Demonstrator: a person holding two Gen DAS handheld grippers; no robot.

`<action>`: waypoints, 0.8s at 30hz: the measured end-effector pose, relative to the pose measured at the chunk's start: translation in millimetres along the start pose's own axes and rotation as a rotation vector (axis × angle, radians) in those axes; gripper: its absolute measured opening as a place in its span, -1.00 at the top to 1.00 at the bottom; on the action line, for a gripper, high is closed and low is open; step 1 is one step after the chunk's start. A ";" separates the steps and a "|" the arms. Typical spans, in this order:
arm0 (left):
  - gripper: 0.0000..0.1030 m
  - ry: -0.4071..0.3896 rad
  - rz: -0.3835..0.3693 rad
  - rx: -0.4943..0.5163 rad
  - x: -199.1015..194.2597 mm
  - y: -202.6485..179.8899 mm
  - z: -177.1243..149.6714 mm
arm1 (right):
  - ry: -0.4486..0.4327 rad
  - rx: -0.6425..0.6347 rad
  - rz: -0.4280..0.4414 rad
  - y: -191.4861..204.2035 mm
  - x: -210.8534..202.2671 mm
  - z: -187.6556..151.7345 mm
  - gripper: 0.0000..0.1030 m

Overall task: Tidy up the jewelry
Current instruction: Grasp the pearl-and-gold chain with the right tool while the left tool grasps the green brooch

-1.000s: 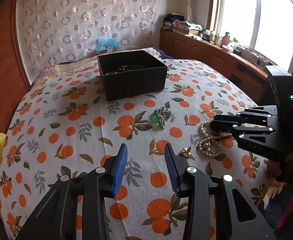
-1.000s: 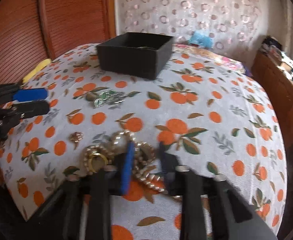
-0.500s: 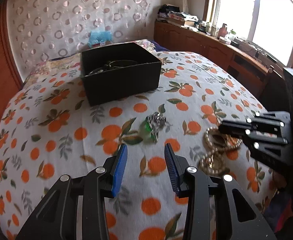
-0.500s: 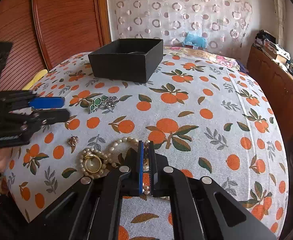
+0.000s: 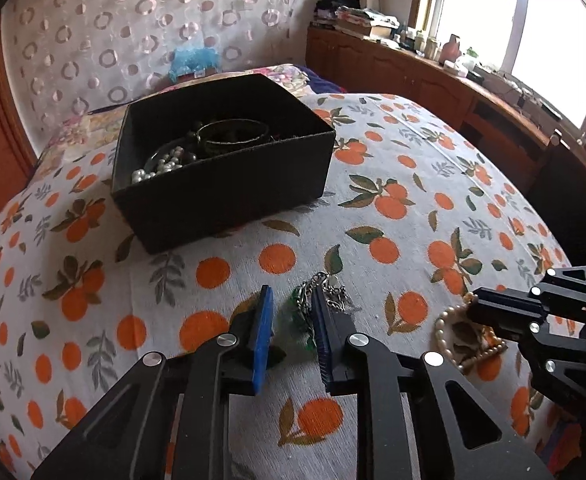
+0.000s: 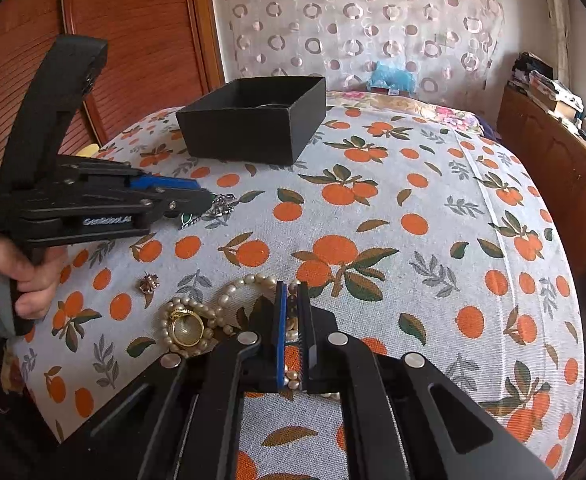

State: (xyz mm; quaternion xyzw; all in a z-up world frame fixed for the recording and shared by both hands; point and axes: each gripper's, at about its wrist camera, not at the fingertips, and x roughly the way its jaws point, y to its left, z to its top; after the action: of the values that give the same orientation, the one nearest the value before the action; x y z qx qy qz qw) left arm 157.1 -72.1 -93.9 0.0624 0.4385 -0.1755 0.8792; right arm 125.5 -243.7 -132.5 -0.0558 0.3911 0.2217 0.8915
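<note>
- One black box [image 5: 229, 184] stands on the bed [image 5: 413, 184], straight ahead of the left claw [image 5: 291, 312] and well beyond it; from the right claw [image 6: 292, 292] it lies ahead and to the left.
- Inside the box, the left wrist view shows a strand of pale beads [image 5: 161, 166], a dark bangle [image 5: 233, 136] and some dark beads; anything deeper is hidden by the near wall.
- Loose on the bed: one silver chain piece with green stones [image 5: 313, 304], one pearl necklace [image 6: 229, 300], one gold ring [image 6: 187, 330] lying in the necklace's coils, and one small brooch-like trinket [image 6: 148, 282], too small to name for sure.
- The left claw is spread, its two blue pads either side of the green-stone chain, low over the bedspread; whether the pads touch the piece cannot be told.
- The right claw is pressed nearly together, pinching a run of the pearl necklace between its pads; the rest of the strand lies coiled just left of its tips.
- In the right wrist view, a bare hand [image 6: 13, 280] grips the left claw's handle at the bed's near left edge, the tool held roughly level and pointing across the bed.
- The two claws are near one another, the right one off to the left one's right.
</note>
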 end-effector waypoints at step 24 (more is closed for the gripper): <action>0.88 -0.210 0.013 0.004 -86.7 -3.0 -17.6 | 0.068 -0.048 -0.013 2.3 -1.1 -0.2 0.79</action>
State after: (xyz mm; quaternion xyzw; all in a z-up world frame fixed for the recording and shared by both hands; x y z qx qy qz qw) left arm 94.8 -48.2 -35.6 0.0485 0.3433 -0.1763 0.9213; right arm 123.7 -242.1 -131.6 -0.0870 0.4153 0.2234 0.8775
